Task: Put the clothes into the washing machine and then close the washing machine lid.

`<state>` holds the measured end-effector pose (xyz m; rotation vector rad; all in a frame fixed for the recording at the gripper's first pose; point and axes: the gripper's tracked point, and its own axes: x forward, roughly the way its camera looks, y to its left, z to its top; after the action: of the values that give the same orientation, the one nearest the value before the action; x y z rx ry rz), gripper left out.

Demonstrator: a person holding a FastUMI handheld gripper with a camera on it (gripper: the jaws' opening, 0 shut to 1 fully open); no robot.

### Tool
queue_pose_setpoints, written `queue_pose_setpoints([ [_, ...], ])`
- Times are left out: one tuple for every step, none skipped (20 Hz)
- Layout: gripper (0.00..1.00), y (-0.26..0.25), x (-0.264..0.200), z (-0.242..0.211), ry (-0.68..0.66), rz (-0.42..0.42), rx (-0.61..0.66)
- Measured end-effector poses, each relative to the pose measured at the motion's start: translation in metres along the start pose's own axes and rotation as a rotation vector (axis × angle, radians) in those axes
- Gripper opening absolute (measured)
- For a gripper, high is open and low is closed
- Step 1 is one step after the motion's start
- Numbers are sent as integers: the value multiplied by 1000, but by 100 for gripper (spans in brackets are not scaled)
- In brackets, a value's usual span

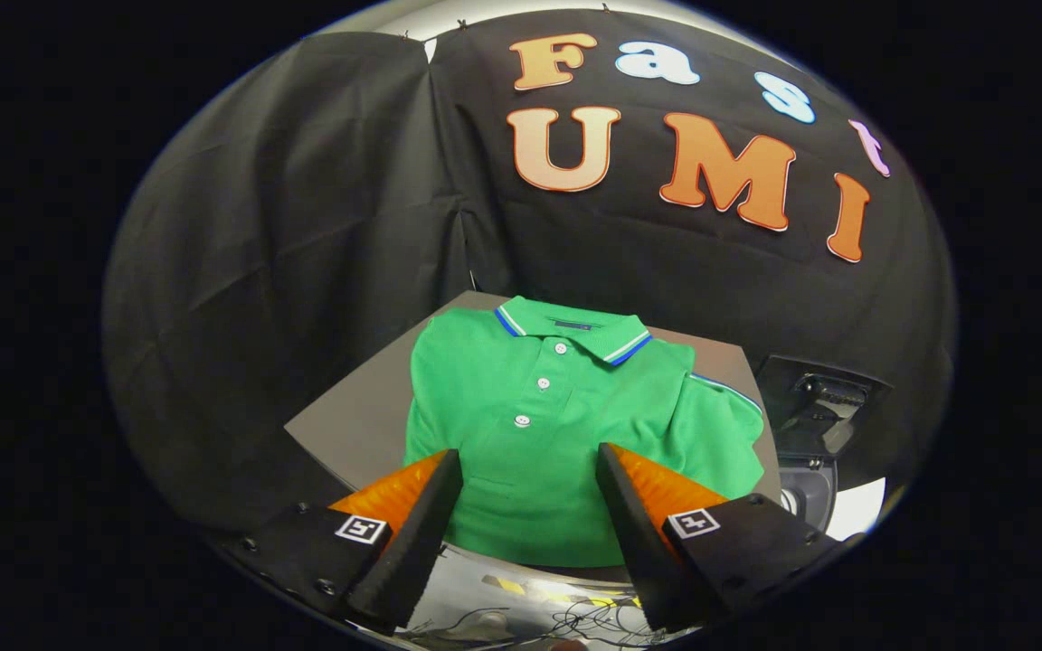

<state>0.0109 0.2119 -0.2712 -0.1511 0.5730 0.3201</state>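
Black cloth walls close off the booth behind a grey tabletop [349, 425]. The tongs [528, 470] hang above the near edge of the tabletop with their fingers [421, 520] wide apart, holding nothing; orange side panels and small square markers show on both. Between and just beyond the fingertips lies a green polo shirt [539, 425], spread flat, front up, three white buttons on the placket, collar with blue and white trim toward the far edge. Its hem reaches the near edge; one sleeve lies toward the right edge. Right of the tabletop, lower down, stands a dark machine [815, 425], partly visible. Below the near edge, loose cables [566, 619] lie on a pale floor.
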Motion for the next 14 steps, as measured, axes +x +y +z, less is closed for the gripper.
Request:
queue_pose_setpoints([
  [97,0,0,-1,1,-2,-3],
  [97,0,1,-3,6,0,-2],
  [97,1,2,-5,5,11,5],
  [95,4,5,-7,2,23,15],
  [94,3,3,-6,-4,35,36],
  [81,-2,8,-5,-8,39,68],
  [69,-9,9,-2,-20,39,98],
  [58,-9,13,1,-22,53,132],
  [47,-11,13,0,-19,66,155],
  [41,-10,12,0,-16,83,182],
  [35,-10,11,-1,-6,99,196],
  [28,-10,11,1,-3,114,218],
  [27,-9,13,1,-2,133,207],
  [21,-8,9,4,-4,147,196],
])
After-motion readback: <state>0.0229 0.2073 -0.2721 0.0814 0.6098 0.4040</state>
